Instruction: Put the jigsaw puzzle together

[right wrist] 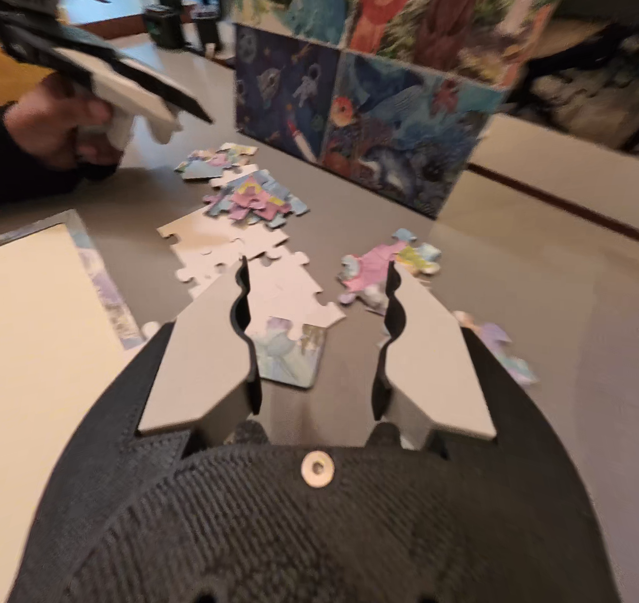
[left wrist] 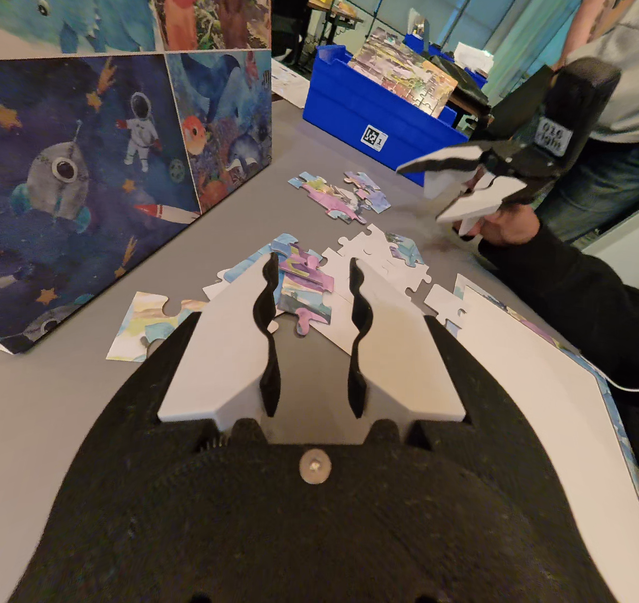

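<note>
Soft, even indoor light; my left wrist view is sharp, with fisheye bending at its edges. My right wrist view is motion-blurred throughout, smearing the colourful illustrated cardboard box (right wrist: 373,109) and the scattered pastel jigsaw pieces (right wrist: 252,199).

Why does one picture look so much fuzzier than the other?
Right wrist view: motion blur smears the puzzle pieces and picture box. Left wrist view: mostly sharp, though the right gripper is slightly blurred, and wide-angle distortion bends the blue bin.
</note>
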